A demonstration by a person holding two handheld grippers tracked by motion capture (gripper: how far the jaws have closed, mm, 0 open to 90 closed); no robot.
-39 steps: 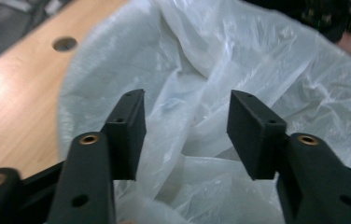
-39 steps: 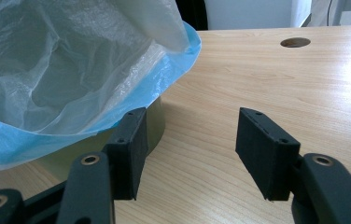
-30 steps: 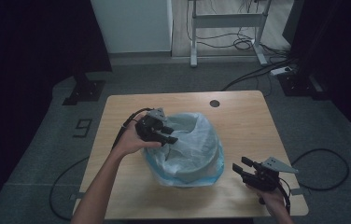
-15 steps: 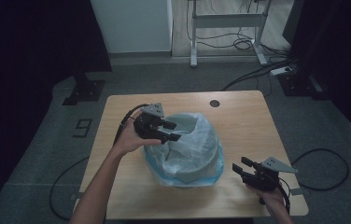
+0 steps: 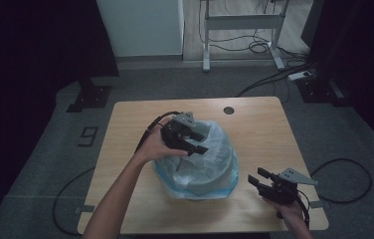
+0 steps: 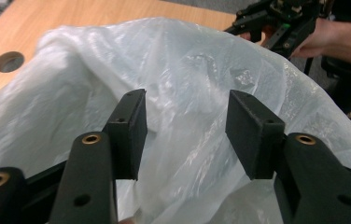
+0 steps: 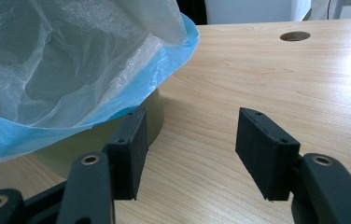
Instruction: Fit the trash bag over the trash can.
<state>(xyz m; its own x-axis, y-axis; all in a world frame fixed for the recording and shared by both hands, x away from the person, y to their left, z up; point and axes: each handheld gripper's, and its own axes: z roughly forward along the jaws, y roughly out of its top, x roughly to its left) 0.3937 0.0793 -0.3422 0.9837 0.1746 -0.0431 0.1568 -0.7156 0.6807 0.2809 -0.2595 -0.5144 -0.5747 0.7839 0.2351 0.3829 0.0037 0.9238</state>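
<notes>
The worktop (image 5: 125,149) is a pale wooden slab with a round cable hole (image 5: 229,110) near its far edge, beyond both hand-held grippers.

On it, between the two hand-held grippers, sits a clear plastic bag (image 5: 210,159) with a blue lower edge. It is draped over a round, olive-coloured container (image 7: 113,135), whose side wall shows in the right gripper view under the blue hem; what kind of container it is cannot be told. The film is crumpled and puffed up into a dome.

The left hand-held gripper (image 5: 195,142) hangs over the far left part of the bag, pointing across its top toward the right one. In the left gripper view (image 6: 185,135) its two black pads stand apart with wrinkled film directly behind and below them. Its jaws have just been opening and then eased slightly inward; no fold of plastic is pinched between the pads, so it is released, just above the bag's surface.

The right hand-held gripper (image 5: 260,179) sits low at the near right corner of the worktop, just beside the bag's near right edge and pointing at it. In the right gripper view (image 7: 190,149) its jaws are spread with bare wood between them; the left pad lies close to the container's wall and the blue hem, though contact cannot be told. It is released and grasps nothing.

A cable (image 5: 147,132) trails from the left hand-held gripper back over the worktop's left side.
</notes>
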